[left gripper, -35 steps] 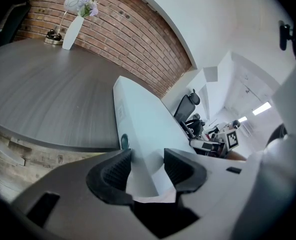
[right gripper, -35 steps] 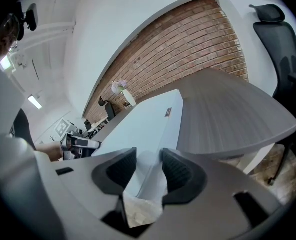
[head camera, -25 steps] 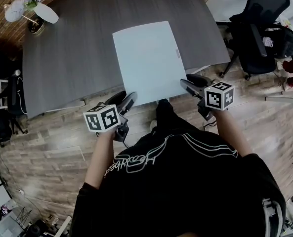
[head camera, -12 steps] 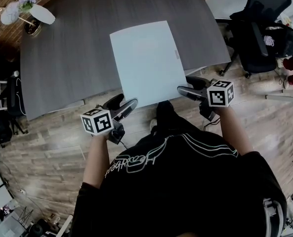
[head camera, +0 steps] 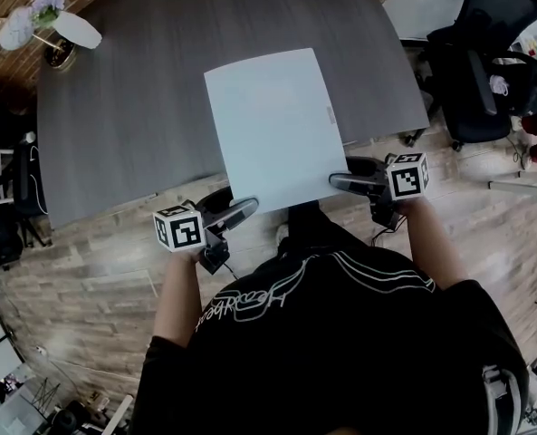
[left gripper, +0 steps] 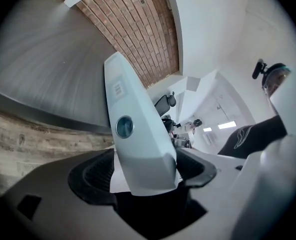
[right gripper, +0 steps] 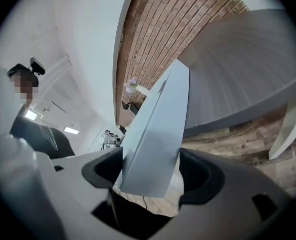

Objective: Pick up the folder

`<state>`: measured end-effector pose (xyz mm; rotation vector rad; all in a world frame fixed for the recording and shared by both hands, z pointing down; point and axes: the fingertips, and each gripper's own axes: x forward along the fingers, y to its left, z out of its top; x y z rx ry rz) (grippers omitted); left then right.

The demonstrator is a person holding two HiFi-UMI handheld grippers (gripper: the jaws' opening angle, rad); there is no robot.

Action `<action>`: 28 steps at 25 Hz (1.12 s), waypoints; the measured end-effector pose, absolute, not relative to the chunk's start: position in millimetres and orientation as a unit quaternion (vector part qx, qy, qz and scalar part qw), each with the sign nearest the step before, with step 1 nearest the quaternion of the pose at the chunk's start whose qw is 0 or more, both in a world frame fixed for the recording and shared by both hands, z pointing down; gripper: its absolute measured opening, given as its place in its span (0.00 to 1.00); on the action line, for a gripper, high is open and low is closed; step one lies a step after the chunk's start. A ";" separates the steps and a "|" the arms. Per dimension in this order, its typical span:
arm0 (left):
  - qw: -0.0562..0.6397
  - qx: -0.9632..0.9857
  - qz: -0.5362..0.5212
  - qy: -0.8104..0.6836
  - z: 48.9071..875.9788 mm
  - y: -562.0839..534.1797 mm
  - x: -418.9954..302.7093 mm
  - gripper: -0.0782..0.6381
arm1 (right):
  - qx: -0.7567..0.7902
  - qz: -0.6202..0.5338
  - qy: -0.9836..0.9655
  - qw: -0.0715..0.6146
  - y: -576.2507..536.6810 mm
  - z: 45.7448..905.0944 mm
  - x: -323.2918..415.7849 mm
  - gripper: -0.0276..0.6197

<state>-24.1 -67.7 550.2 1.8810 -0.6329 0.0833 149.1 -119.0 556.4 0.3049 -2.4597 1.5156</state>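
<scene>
Just below us, over the plank floor (head camera: 87,270), we hold the left tongs (head camera: 239,199) and the right tongs (head camera: 340,172) out at the near edge of the table (head camera: 132,107). Both pairs of jaws have just been opening and now stand wide. Between them is the folder (head camera: 273,125): its near left corner sits inside the left tongs and its near right corner inside the right. Both gripper views show the corner between the pads but not pinched.

The folder is pale and plain. It lies on the dark grey table a little askew, with its near edge jutting past the table's edge toward us. A small round stud (left gripper: 124,126) shows near its left corner in the left gripper view.

Farther off, a vase of flowers (head camera: 46,12) stands at the table's far left corner. A black office chair (head camera: 485,62) sits off the table's right side — and a brick wall (left gripper: 148,29) rises beyond the table.
</scene>
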 end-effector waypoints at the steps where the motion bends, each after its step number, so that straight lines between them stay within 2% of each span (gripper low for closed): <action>1: 0.547 0.796 0.038 -0.257 550.4 -66.4 -22.0 0.61 | 0.101 0.519 -0.841 0.119 -119.4 556.5 147.9 0.51; 16: 0.563 0.786 0.049 -0.251 554.4 -66.3 -20.6 0.61 | 0.102 0.521 -0.839 0.121 -118.4 556.6 146.1 0.51; 28: 0.537 0.800 0.044 -0.266 532.0 -47.3 -22.9 0.61 | 0.114 0.498 -0.853 0.105 -95.5 535.7 144.4 0.51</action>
